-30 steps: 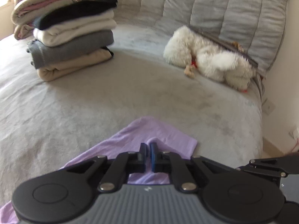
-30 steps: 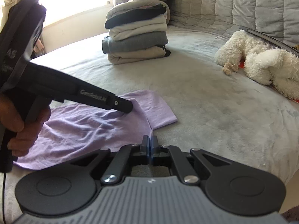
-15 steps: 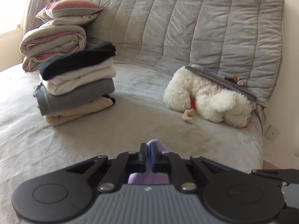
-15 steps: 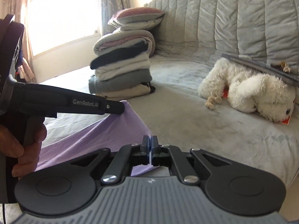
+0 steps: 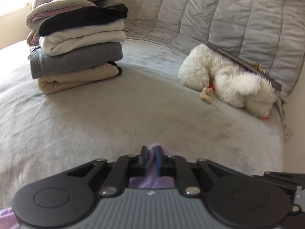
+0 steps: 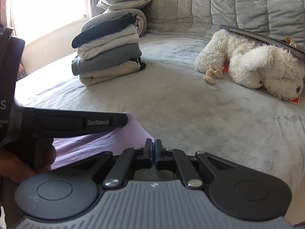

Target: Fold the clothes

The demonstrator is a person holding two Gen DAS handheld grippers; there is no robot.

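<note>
A lilac garment (image 6: 99, 143) is held up off the grey bed. My left gripper (image 5: 152, 157) is shut on a fold of the lilac garment (image 5: 152, 148) that shows between its fingers. In the right wrist view the left gripper (image 6: 122, 119) reaches in from the left with the cloth hanging from its tip. My right gripper (image 6: 153, 152) is shut, with the garment's edge just left of its fingers; I cannot see cloth between the pads.
A stack of folded clothes (image 5: 80, 47) (image 6: 108, 51) stands at the back left of the bed (image 5: 133, 105). A white plush toy (image 5: 228, 80) (image 6: 253, 64) lies at the back right. Pillows and a rolled blanket (image 6: 127, 2) lie behind the stack.
Both grippers have lifted the lilac garment from flat on the bed and moved it forward toward the stack. Both stayed shut.
</note>
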